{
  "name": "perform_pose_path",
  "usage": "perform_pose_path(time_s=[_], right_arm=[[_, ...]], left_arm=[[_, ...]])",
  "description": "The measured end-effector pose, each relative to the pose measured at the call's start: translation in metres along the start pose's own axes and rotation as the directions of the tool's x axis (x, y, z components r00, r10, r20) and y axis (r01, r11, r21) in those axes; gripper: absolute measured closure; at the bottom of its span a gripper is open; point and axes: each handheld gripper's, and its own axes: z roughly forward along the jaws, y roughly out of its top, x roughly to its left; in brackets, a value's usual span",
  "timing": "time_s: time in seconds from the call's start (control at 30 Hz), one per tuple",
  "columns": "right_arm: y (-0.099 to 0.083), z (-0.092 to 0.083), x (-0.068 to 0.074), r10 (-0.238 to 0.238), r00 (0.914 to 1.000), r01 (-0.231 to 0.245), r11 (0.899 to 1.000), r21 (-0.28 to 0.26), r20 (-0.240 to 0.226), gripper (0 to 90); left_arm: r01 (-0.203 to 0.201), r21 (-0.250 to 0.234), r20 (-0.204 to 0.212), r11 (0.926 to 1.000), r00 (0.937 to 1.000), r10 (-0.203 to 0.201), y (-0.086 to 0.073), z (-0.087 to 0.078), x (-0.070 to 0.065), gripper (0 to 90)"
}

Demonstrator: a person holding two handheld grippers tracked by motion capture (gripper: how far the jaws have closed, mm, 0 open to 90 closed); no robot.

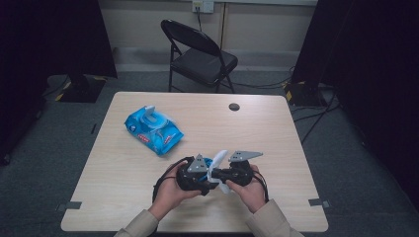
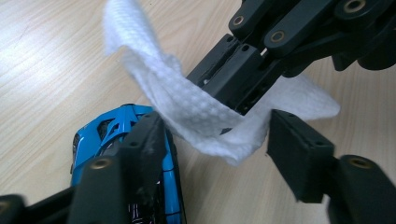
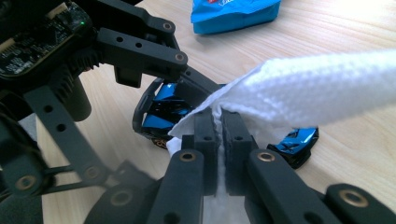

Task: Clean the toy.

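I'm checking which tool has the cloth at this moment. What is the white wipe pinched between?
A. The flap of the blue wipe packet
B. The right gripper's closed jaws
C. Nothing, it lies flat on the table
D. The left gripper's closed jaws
B: in the right gripper view the right gripper has its jaws shut tight on the white wipe, while the left gripper stands open with only a fold of it between its jaws.
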Motion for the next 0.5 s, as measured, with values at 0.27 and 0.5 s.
perform_pose_path(time_s=[0.27, 0.5], right_arm=[[0.0, 0.003, 0.0, 0.034, 0.9989, -0.035, 0.999, -0.017, -0.032, 85.0], [0.007, -0.001, 0.002, 0.043, 0.999, -0.043, 0.997, -0.064, -0.013, 63.6]], left_arm=[[0.012, 0.026, 0.003, 0.9996, 0.9999, -0.012, -0.001, -0.006, 0.006, 63.5], [0.051, 0.024, 0.005, 0.9984, 0.9987, -0.051, -0.005, -0.02, 0.015, 74.5]])
